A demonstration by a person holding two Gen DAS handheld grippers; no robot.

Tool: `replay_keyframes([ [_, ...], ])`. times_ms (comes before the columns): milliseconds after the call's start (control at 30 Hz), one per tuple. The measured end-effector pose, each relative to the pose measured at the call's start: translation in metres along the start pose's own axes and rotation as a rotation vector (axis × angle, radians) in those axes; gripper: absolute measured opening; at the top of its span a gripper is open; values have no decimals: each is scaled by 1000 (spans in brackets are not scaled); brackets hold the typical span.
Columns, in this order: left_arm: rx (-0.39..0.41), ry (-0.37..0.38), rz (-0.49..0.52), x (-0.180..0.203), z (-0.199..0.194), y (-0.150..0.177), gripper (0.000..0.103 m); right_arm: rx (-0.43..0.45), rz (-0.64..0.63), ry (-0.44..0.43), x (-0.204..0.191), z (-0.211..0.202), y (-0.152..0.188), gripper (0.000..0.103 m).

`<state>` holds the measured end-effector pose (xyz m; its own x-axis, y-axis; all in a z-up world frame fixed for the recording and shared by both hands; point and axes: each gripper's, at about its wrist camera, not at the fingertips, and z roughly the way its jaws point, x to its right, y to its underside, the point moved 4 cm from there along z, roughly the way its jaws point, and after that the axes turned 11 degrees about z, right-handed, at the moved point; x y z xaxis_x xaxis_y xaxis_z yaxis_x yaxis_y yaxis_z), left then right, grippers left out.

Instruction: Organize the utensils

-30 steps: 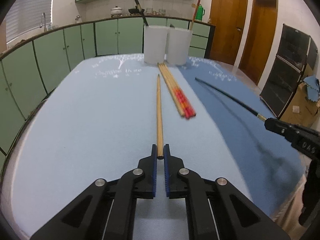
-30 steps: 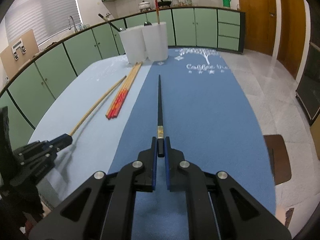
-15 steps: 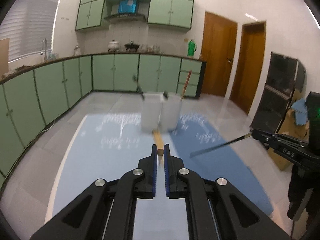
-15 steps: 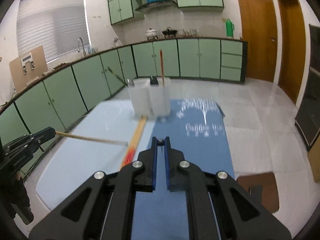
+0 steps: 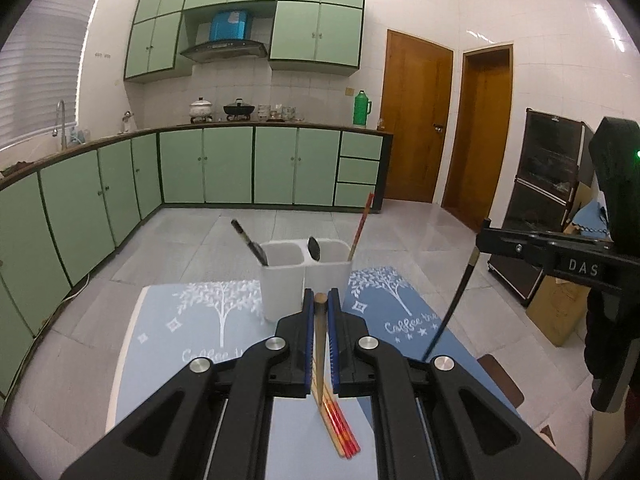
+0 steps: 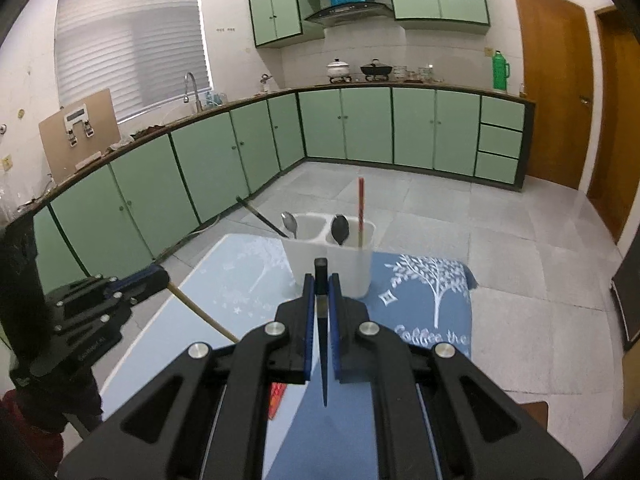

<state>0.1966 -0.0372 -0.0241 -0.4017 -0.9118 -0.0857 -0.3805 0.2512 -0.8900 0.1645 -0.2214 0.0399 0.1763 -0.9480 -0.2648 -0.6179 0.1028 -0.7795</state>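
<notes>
My left gripper (image 5: 320, 300) is shut on the top end of a plain wooden chopstick (image 5: 320, 352), which hangs down over the table. Under it lie several red-tipped chopsticks (image 5: 340, 428) on the cloth. My right gripper (image 6: 321, 284) is shut on a black chopstick (image 6: 323, 360) that points downward, clear of the table. Each gripper also shows in the other's view: the right gripper (image 5: 536, 254) with its black chopstick (image 5: 452, 312), the left gripper (image 6: 120, 292) with the wooden chopstick (image 6: 200, 312). A white two-compartment holder (image 5: 284, 280) (image 6: 348, 272) stands ahead with spoons, a black-handled utensil and one red-topped chopstick.
The table carries a light blue cloth (image 5: 180, 340) on the left and a darker blue cloth (image 6: 432, 300) on the right, both printed with white trees. Green kitchen cabinets (image 5: 224, 168) line the far walls across a tiled floor. A dark cabinet (image 5: 548, 184) stands right.
Both grippers have risen well above the table, lifting their chopsticks off the cloth. The sticks, which lay flat pointing away, now hang down from the jaws.
</notes>
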Motion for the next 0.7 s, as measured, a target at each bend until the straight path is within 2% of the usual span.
replay_keyframes([
  [233, 58, 2, 4, -13, 6, -33, 6, 44, -14, -42, -9, 12, -43, 6],
  [433, 176, -32, 20, -30, 4, -88, 6, 141, -32, -63, -17, 23, -103, 6],
  [567, 218, -49, 20, -40, 21, -117, 6, 212, -16, -61, -13, 39, -150, 6],
  [700, 206, -67, 36, -48, 56, -126, 6, 225, 4, -34, 2, 65, -176, 6],
])
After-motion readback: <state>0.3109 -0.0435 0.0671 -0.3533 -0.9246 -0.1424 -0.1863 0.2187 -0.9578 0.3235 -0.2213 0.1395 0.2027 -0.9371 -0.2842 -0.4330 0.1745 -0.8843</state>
